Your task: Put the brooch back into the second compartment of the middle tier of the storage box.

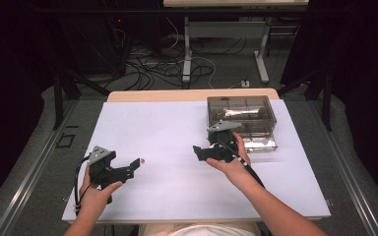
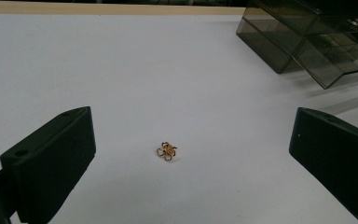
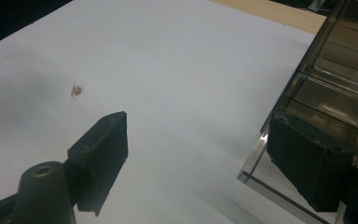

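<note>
High view: white mat (image 1: 177,147) lit evenly from above, surroundings left dark, near black at both sides. Picture soft, fine detail lost. Glare seen on box (image 1: 241,115) top. Faint shadows cast under grippers. Left gripper view: mat bright, slightly blue-tinted; ornament (image 2: 167,150) sharp, small shadow thrown beside it; jaws near lens slightly soft. Right gripper view: dimmer, grey cast, broad soft shadow at left; ornament blurred; reflections seen on box wall.
</note>
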The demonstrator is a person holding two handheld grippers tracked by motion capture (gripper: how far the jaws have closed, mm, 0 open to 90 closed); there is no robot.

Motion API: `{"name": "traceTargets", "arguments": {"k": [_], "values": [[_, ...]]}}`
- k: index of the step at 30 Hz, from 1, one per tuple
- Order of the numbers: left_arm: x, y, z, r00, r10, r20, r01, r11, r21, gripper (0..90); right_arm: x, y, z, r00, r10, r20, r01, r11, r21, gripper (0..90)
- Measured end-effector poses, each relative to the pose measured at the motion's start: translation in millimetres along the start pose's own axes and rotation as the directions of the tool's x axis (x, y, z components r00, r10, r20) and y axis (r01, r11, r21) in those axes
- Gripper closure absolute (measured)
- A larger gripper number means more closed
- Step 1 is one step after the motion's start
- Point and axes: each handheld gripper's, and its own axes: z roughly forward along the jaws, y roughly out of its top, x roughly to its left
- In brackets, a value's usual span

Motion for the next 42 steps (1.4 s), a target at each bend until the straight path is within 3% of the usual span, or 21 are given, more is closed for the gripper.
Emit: {"name": "traceTargets", "arguments": {"k": [8, 20, 25, 42], "values": [[-0.1, 0.0, -0.1, 1.0000, -0.001, 0.001, 0.001, 1.0000, 0.001, 0.4, 10.5, 7.9, 16.5, 0.9993, 0.001, -0.039, 0.000, 1.000, 0.024, 27.9], [-0.4, 0.1, -0.3, 1.0000, 0.000, 0.004, 0.000, 1.0000, -0.001, 0.4, 25.8, 20.5, 38.7, 0.9975, 0.011, -0.070, -0.007, 0.998, 0.056, 31.4], [-0.5, 0.0, -0.5, 1.0000, 0.000, 0.003, 0.000, 1.0000, -0.004, 0.4, 30.9, 23.8, 46.2, 0.9975, -0.002, -0.071, 0.007, 0.998, 0.065, 31.7], [0.7, -0.9, -3.7, 1.0000, 0.000, -0.002, 0.000, 1.0000, -0.008, 0.4, 40.3, 29.6, 72.4, 0.9953, 0.026, -0.093, -0.018, 0.996, 0.088, 31.9]]}}
